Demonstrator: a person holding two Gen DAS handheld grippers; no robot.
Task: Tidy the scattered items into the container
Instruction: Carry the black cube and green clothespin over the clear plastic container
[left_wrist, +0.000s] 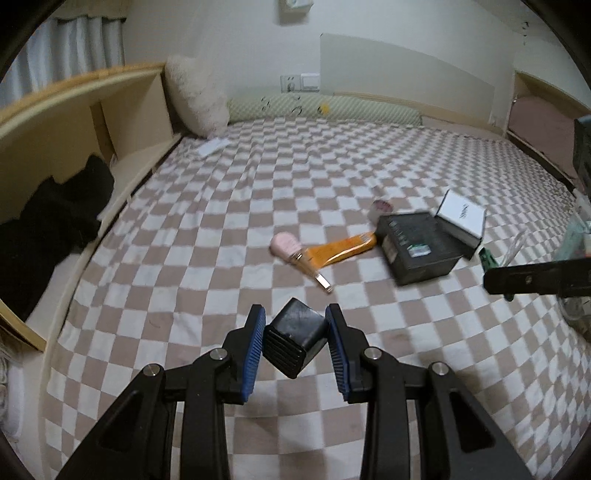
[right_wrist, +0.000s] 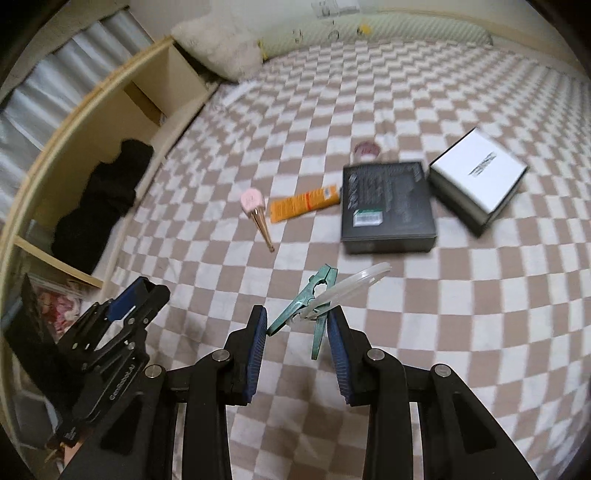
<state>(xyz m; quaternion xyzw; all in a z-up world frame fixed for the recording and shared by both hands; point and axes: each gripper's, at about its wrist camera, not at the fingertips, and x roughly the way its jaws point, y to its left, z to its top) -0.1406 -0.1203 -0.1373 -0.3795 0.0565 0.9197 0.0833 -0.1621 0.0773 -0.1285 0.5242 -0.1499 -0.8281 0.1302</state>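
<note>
My left gripper (left_wrist: 295, 314) is shut on a small black cube-shaped block (left_wrist: 295, 338), held above the checked bed cover. My right gripper (right_wrist: 297, 314) is shut on the legs of a green clothes peg (right_wrist: 314, 306). The peg's mouth sits at a clear plastic rim (right_wrist: 358, 284); I cannot tell if it grips it. On the bed lie a pink-capped gold bottle (left_wrist: 291, 251), an orange tube (left_wrist: 343, 247), a dark box (left_wrist: 417, 247), a white box (left_wrist: 461, 216) and a small pink jar (left_wrist: 380, 206). A clear container (left_wrist: 576, 243) shows at the right edge, mostly cut off.
The checked bed cover (right_wrist: 443, 332) fills both views. A wooden shelf unit (left_wrist: 55, 122) with black clothing (left_wrist: 55, 214) runs along the left side. A white pillow (left_wrist: 195, 96) and a long green bolster (left_wrist: 332, 107) lie at the far end. My left gripper (right_wrist: 147, 291) also appears low left in the right wrist view.
</note>
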